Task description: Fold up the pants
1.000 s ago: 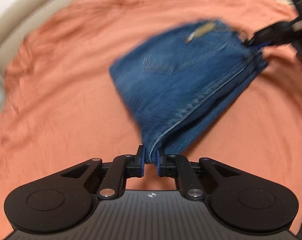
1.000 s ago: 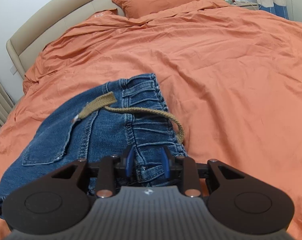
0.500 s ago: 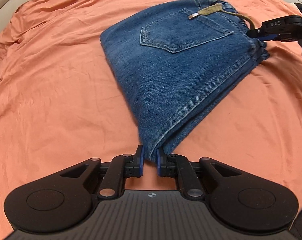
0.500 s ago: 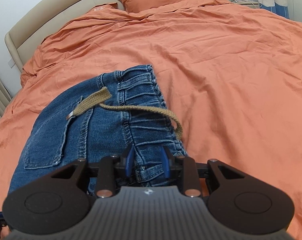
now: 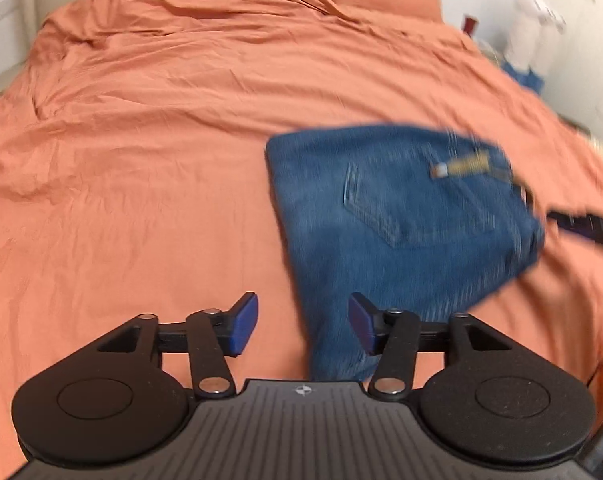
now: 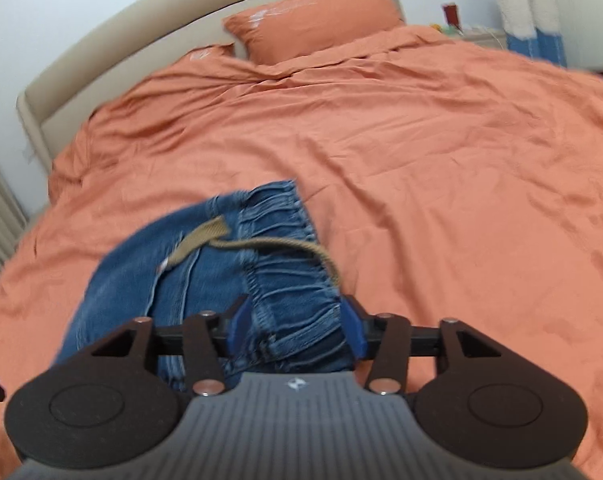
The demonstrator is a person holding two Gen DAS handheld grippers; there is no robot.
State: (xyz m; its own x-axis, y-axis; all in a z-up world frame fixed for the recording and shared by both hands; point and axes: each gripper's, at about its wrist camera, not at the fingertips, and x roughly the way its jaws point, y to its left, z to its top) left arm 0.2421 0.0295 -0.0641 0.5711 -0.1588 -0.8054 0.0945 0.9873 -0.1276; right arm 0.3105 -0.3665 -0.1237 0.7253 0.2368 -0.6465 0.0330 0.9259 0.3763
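My left gripper [image 5: 303, 324] has just been opening: a second ago its jaws pinched the folded edge of the jeans [image 5: 401, 216], and now they stand spread, with that edge loose between them — nearer the right-hand pad, touching neither that I can tell. My right gripper [image 6: 293, 326] has likewise just been opening; its jaws, earlier clamped on the waistband, now stand wide on either side of it, and whether the pads still touch the denim cannot be told.

The jeans lie folded on the orange bed cover [image 5: 141, 140], back pocket upward. In the left wrist view the bundle now sits right of centre rather than straight ahead, and it is blurred.

No readable writing shows; the white marking on the pillow [image 6: 313, 20] is too smeared to read.

The long axis of the bundle runs from my left gripper to my right, waistband end toward the right. A tan drawstring [image 6: 261, 246] lies across the waistband.
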